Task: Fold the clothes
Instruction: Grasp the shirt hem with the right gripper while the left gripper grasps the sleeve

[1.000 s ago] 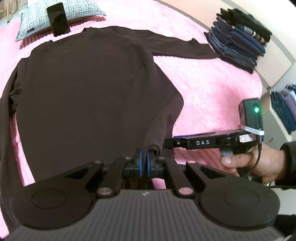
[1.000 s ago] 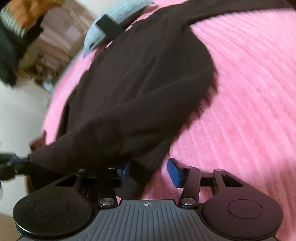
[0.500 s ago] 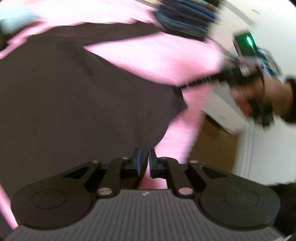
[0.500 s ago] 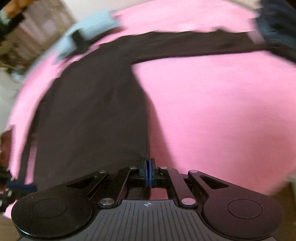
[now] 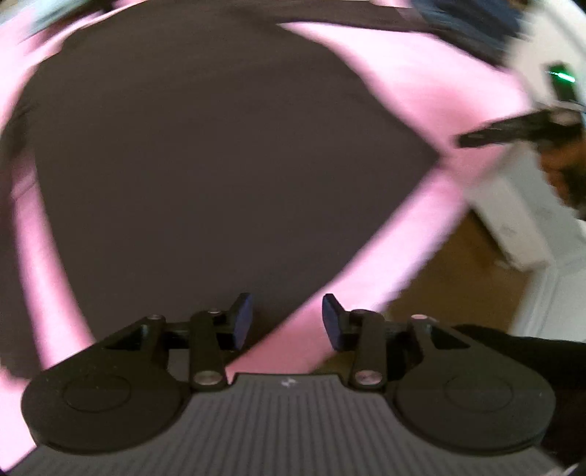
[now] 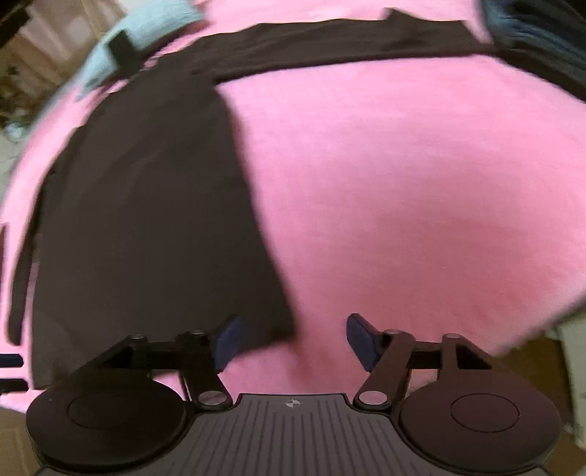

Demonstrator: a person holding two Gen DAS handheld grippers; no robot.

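Note:
A dark brown long-sleeved sweater (image 5: 205,157) lies spread flat on the pink bed cover (image 5: 421,91). In the right wrist view the sweater (image 6: 154,219) fills the left half, one sleeve (image 6: 348,51) stretched out across the far side. My left gripper (image 5: 286,322) is open and empty just above the sweater's hem near its lower corner. My right gripper (image 6: 291,338) is open and empty over the hem's right corner. The right gripper also shows in the left wrist view (image 5: 512,128), held in a hand at the right.
A stack of folded dark blue clothes (image 6: 542,33) sits at the far right of the bed. A light pillow with a black phone (image 6: 124,51) lies at the far left. The bed edge, brown floor (image 5: 457,285) and a white cabinet lie to the right.
Both grippers were shut on the sweater's hem half a second ago and have opened, letting it go. The hem now lies flat on the bed. Both views are blurred by motion.

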